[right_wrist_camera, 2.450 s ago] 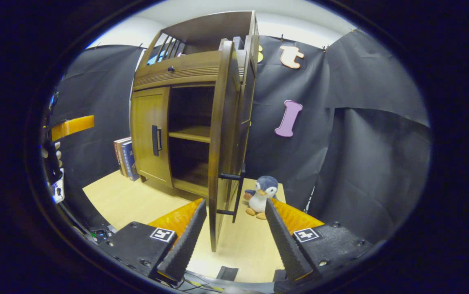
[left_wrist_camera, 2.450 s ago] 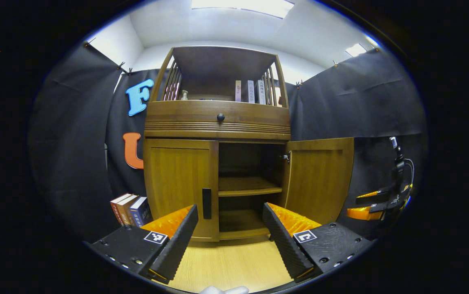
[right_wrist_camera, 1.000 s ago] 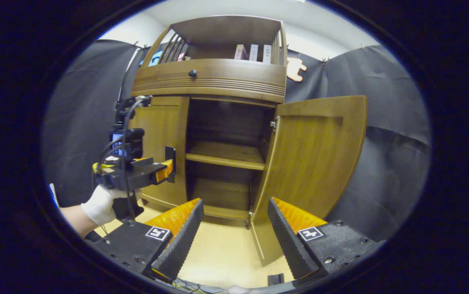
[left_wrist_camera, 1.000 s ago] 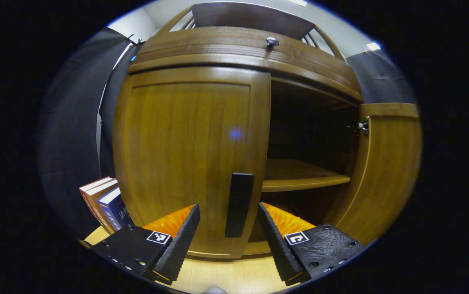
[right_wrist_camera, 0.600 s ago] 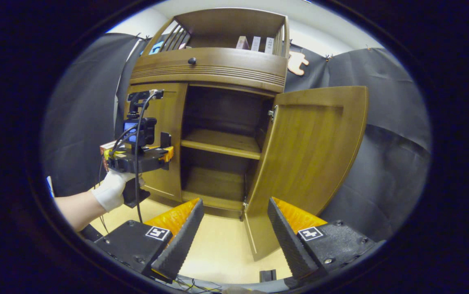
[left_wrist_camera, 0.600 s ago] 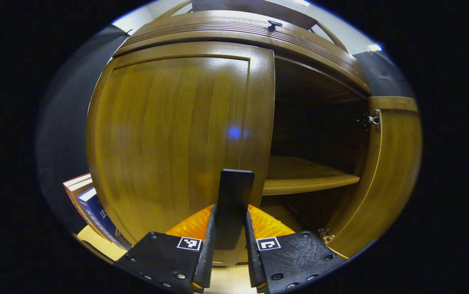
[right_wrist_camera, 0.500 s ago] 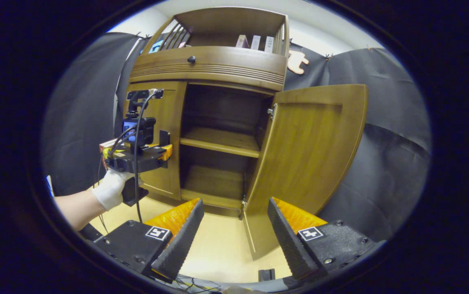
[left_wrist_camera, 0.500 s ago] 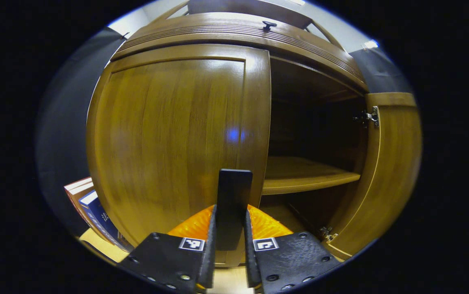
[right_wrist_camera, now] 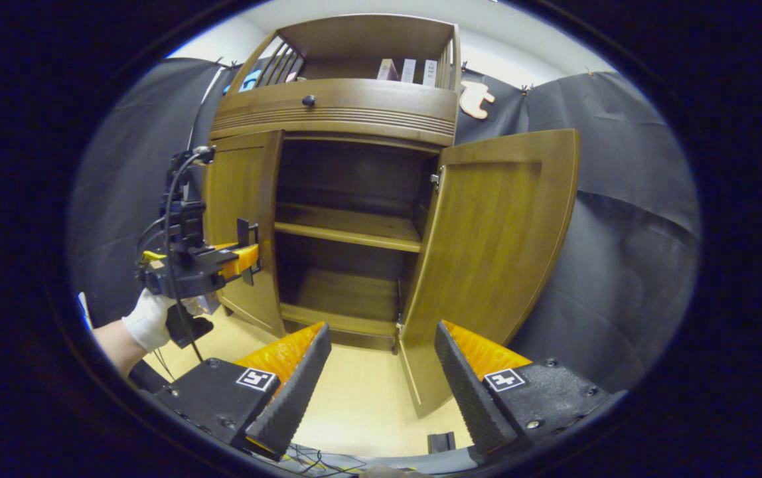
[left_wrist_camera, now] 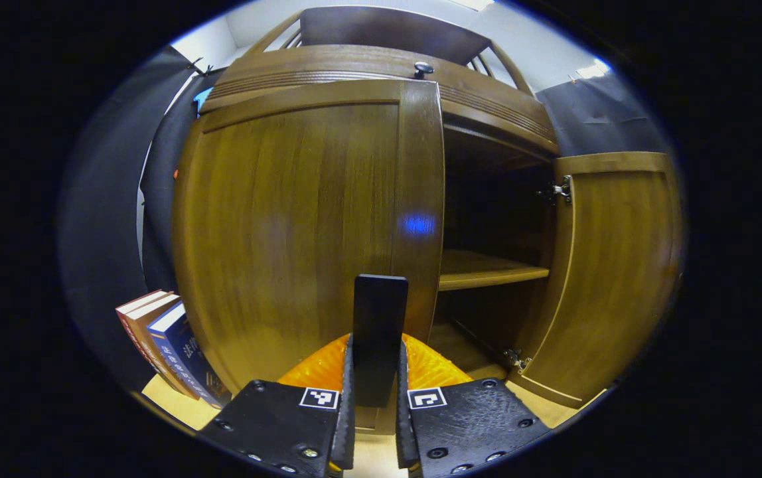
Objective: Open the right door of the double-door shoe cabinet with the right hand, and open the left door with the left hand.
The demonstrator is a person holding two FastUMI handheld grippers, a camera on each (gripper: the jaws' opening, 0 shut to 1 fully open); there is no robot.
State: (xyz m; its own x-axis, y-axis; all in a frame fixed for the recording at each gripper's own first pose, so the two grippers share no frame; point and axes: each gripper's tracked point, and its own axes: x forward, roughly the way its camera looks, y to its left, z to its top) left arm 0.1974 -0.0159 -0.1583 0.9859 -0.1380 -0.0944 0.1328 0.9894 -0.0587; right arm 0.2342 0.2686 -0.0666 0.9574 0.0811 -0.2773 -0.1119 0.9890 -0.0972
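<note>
Left tongs (left_wrist_camera: pixel 371 425) clamped on black handle (left_wrist_camera: pixel 380 335) of left door (left_wrist_camera: pixel 301 212), now swung slightly ajar versus a moment ago. Right door (right_wrist_camera: pixel 494 265) already wide open; right tongs (right_wrist_camera: pixel 381 378) spread, empty. Judgement: keep pulling left door outward.

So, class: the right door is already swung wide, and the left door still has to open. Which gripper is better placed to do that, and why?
The left gripper. Its fingers are shut on the left door's black handle. The right gripper is open, back from the cabinet, with nothing between its fingers, and the right door stands open.
</note>
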